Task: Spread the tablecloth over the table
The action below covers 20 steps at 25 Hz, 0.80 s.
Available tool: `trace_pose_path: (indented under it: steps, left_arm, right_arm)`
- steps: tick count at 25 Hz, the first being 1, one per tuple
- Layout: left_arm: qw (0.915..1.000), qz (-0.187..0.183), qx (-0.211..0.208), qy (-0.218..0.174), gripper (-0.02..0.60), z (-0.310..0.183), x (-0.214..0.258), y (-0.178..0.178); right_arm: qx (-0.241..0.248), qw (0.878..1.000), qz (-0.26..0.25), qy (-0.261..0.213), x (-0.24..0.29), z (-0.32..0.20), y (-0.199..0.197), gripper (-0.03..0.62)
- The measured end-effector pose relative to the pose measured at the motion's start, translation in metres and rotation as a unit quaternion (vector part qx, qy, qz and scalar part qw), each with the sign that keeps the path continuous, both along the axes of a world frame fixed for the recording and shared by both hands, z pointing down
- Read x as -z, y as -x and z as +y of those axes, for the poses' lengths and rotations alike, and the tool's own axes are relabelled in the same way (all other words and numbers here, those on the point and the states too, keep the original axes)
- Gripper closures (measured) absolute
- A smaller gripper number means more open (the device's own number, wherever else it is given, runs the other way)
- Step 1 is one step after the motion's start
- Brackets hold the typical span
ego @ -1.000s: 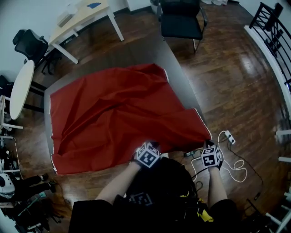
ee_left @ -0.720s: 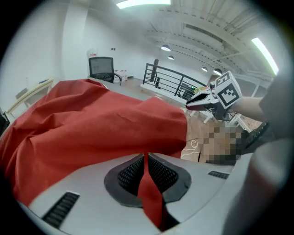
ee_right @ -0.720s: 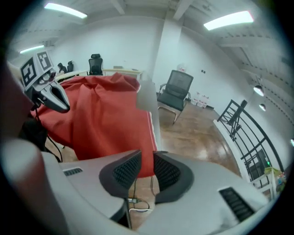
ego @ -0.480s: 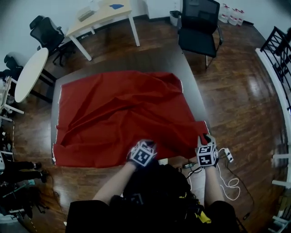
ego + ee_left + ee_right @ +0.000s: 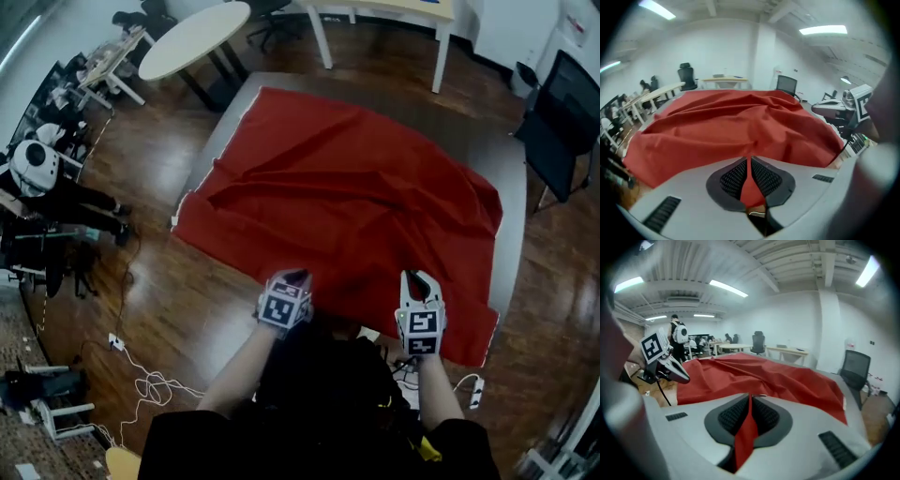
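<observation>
Creased red tablecloth covers my grey worktop mid-frame. The left gripper fingers pinch its hem; the right gripper fingers have just closed on it.

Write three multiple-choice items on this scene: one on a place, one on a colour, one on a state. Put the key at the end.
1. In the head view, the round white table stands:
A. up and left of the tablecloth
B. down and right of it
C. on top of it

2. The tablecloth is:
A. blue
B. red
C. white

3. The left gripper has its jaws:
A. wide apart and empty
B. shut on a cable
C. shut on the tablecloth

Key:
1 A: it sits at the upper left, beyond the cloth's far corner.
2 B: the cloth is red in all three views.
3 C: the left gripper view shows red fabric pinched between the jaws.
</observation>
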<state>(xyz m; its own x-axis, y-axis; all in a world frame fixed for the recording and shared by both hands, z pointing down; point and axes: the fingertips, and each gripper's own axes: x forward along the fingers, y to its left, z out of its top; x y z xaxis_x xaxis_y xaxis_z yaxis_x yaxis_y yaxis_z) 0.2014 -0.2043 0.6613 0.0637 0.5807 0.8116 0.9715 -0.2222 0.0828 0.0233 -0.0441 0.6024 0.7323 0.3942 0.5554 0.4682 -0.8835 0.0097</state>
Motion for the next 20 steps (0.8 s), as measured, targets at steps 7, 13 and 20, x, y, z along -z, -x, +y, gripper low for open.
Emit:
trace_pose_path:
  steps: [7, 13, 20]
  left_arm:
    - [0.9720, -0.002, 0.234, 0.026, 0.551, -0.132, -0.024, -0.168]
    - [0.9487, -0.013, 0.314, 0.036, 0.550, -0.216, -0.048, -0.296]
    - [0.9398, -0.073, 0.326, 0.072, 0.453, -0.240, -0.045, -0.405]
  right_arm:
    - [0.114, 0.993, 0.003, -0.012, -0.012, -0.097, -0.140, 0.568]
    - [0.154, 0.987, -0.033, -0.028, -0.036, -0.187, -0.251, 0.568]
    - [0.215, 0.975, -0.050, -0.009, -0.031, -0.283, -0.389, 0.568]
